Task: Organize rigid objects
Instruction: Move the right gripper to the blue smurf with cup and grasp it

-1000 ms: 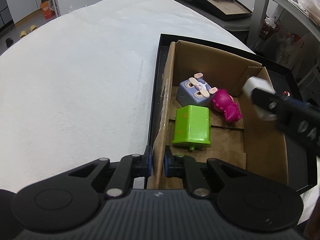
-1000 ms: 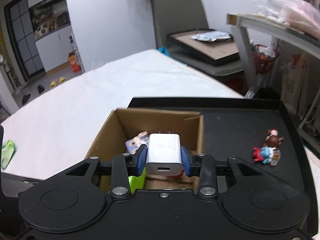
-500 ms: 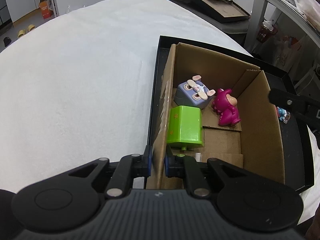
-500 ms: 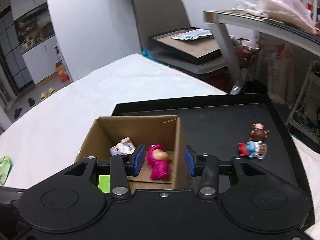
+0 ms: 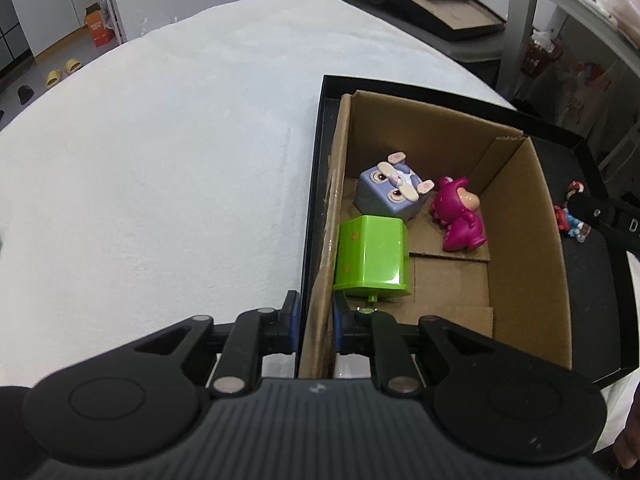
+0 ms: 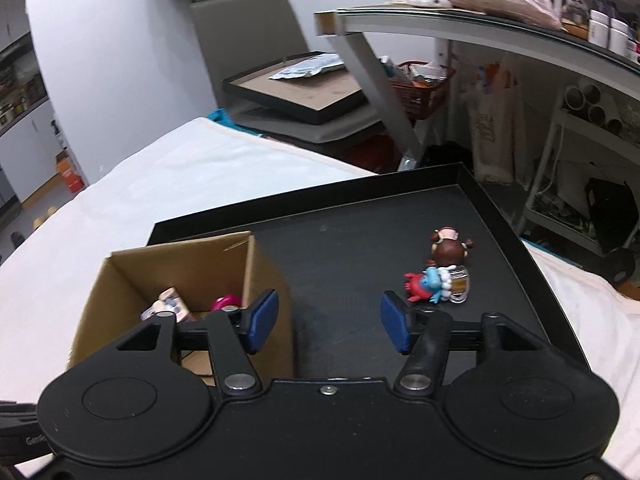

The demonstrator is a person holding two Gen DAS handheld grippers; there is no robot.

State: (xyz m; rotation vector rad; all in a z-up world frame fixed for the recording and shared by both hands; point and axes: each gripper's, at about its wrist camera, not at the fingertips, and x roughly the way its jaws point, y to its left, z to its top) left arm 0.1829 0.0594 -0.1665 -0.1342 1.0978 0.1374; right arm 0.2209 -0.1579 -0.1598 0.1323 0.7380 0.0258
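Right wrist view shows my right gripper, which clamped a white charger a second ago, now gaping empty off the cardboard box my left gripper pinches, two figurines ahead-right next.

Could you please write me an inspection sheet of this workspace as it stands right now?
Surface: white cloth-covered table; black tray on it.
Job's things: cardboard box on the tray holds a green block, purple cube toy and magenta figure; two small figurines lie on the tray outside the box.
Clutter: nothing seen.
Grippers: left gripper clamps the box's wall; right gripper open, empty.
Cables: nothing seen.
Surroundings: shelving, framed board, slippers on the floor.
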